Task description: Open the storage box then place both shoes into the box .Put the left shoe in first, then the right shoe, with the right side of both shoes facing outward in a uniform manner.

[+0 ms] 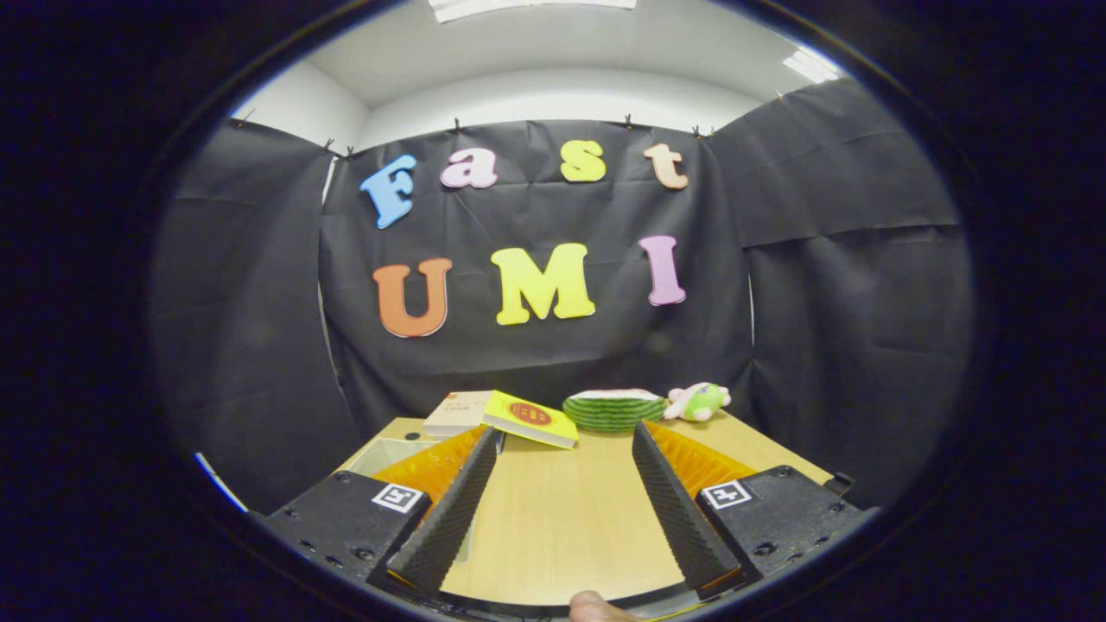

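Tongs (562, 518) gape wide and hold nothing above the pale wooden table (562, 518), a clear plastic storage box's corner (389, 453) just left of them, shoes unseen, so the step cannot be judged.

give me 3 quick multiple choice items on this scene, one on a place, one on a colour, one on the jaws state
1. Where is the watermelon slice toy?
A. between the yellow book and the green plush toy
B. between the fingers
C. on the floor

2. What colour is the book's cover?
A. blue
B. yellow
C. white

3. How do the gripper jaws stand?
A. shut on the book
B. shut on nothing
C. open, with bare table between

Answers:
1 A, it lies at the table's far edge, flanked by the two.
2 B, its cover is yellow with a red oval.
3 C, the fingers stand wide apart over bare wood.
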Motion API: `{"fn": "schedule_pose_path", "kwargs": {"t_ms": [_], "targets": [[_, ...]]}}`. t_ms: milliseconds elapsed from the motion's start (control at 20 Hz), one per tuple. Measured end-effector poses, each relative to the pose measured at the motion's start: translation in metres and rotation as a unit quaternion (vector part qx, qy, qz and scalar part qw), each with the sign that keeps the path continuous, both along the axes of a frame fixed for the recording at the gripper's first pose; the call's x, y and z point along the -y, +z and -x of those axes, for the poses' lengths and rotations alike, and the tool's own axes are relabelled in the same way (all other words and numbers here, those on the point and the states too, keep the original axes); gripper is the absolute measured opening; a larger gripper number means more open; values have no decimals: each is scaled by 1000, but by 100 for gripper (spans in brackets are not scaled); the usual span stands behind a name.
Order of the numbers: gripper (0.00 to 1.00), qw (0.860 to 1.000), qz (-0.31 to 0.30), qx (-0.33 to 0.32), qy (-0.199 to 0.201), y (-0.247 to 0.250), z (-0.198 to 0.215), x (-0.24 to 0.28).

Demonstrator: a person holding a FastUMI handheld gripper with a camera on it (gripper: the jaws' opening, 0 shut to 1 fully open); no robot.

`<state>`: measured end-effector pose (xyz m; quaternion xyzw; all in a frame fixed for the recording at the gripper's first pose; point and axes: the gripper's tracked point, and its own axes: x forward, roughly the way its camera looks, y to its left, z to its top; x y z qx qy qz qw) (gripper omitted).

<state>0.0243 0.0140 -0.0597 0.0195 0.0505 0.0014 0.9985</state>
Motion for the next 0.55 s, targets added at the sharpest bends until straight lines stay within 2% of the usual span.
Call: {"fn": "schedule_pose_path", "kwargs": {"t_ms": [550], "targets": [[100, 1000, 4, -1, 4, -3, 9, 1]]}}
